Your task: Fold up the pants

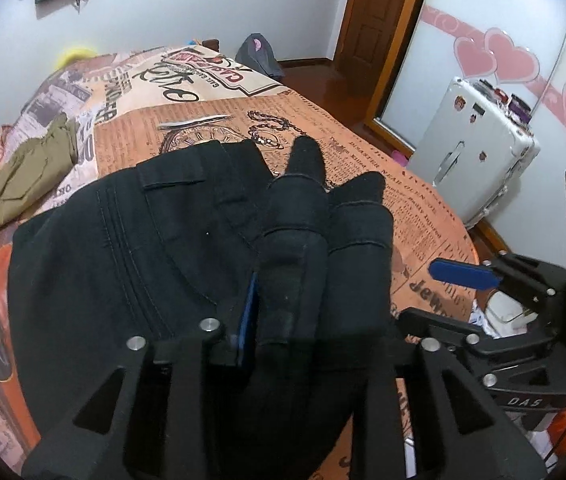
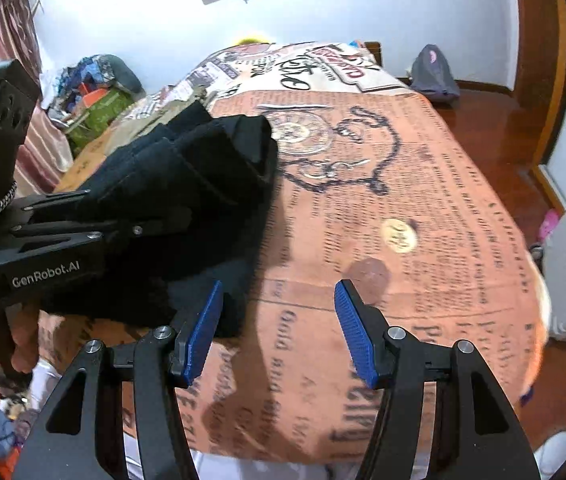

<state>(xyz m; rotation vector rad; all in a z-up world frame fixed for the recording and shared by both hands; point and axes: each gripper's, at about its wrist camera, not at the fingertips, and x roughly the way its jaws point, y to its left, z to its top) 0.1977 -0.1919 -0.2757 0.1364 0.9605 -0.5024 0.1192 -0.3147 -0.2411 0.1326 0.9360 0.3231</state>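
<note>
Black pants, folded into a thick bundle, lie on the newspaper-print bedspread. My left gripper has bunched folds of them between its jaws. Its left blue pad sits against the cloth, and cloth hides the other pad, so I cannot tell if it is gripping. From the right wrist the pants wrap around the front of the left gripper's black body. My right gripper is open over bare bedspread just right of the pants, with nothing between its blue pads. One of its pads shows at the right of the left wrist view.
An olive garment lies on the bed's far left. A white suitcase stands on the floor beyond the right edge of the bed. A dark bag sits by the far corner, and a heap of clutter is at the left wall.
</note>
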